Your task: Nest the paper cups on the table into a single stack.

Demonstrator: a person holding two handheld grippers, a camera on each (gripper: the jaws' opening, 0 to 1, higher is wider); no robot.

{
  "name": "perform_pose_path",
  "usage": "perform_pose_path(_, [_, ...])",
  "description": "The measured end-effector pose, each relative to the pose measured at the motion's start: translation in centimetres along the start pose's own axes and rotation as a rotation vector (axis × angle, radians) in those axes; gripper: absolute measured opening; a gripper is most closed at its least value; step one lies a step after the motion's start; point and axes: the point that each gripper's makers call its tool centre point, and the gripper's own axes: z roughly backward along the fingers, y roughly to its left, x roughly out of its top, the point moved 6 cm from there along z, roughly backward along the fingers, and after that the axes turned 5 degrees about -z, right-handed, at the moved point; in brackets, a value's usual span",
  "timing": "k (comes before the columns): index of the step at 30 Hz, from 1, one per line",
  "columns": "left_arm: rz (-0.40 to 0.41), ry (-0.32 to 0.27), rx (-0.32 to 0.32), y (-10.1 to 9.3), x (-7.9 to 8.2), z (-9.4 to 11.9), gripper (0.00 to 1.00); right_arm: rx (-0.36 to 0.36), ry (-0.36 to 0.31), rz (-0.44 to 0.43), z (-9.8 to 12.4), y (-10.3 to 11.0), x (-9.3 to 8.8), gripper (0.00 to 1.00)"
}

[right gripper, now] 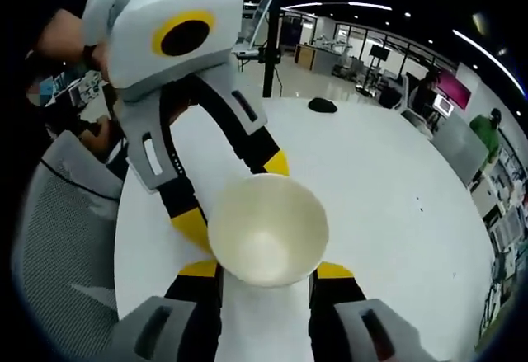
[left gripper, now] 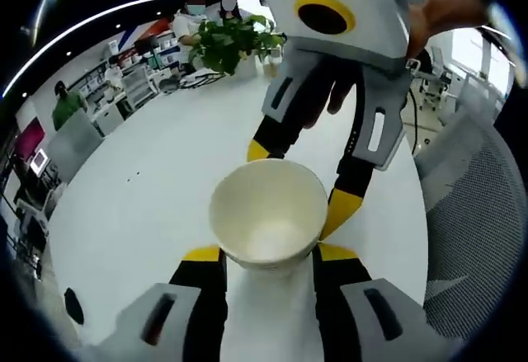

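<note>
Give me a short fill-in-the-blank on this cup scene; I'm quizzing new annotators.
1. The paper cup has its open mouth facing the ____.
2. The left gripper has its yellow-tipped jaws on either side of the cup's ____.
3. The table is ____ in colour.
4. Beyond the table's far edge stands a green ____.

Missing words: camera; base; white; plant

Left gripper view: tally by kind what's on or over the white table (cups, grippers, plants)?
paper cup: 1 (whether others are nested inside it cannot be told)
grippers: 2, the left gripper and the right gripper
plant: 1
Total: 4
</note>
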Motion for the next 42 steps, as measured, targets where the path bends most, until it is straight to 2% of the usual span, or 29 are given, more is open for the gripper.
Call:
perform_pose_path(4, [0.026,0.007,0.017,0.7,-1.3,0.9,0.40,0.018,0.005,0.041,-0.8,0.5,1.4,0.39])
perform_pose_path(14, [0.054,0.024,0.035,1.1,-3.3,1.9,0.40,0.057,0.015,0.056,-3.0,0.9,2.5,0.39])
perform_pose_path(23, [0.081,0.009,0.030,1.2,-3.8,2.1,0.40,0.065,0.012,0.048,-3.0,1.3,2.8,0.39])
perform_pose_path(25, [0.084,0.006,0.028,1.3,-3.9,2.1,0.40,0.065,0.014,0.048,-3.7,1.0,2.5,0.39])
perform_pose_path(34, [0.112,0.011,0.014,1.3,-4.5,1.9,0.38,0.059,0.023,0.035,-3.2,1.2,2.4,0.39])
perform_pose_path(39, [0.110,0.027,0.014,0.8,-5.1,2.3,0.40,0.049,0.028,0.020,-2.8,1.3,2.1,0.42])
perform_pose_path(42, [0.160,0.020,0.030,0.1,-5.8,3.0,0.42,0.020,0.011,-0.020,-2.3,1.2,1.9,0.44])
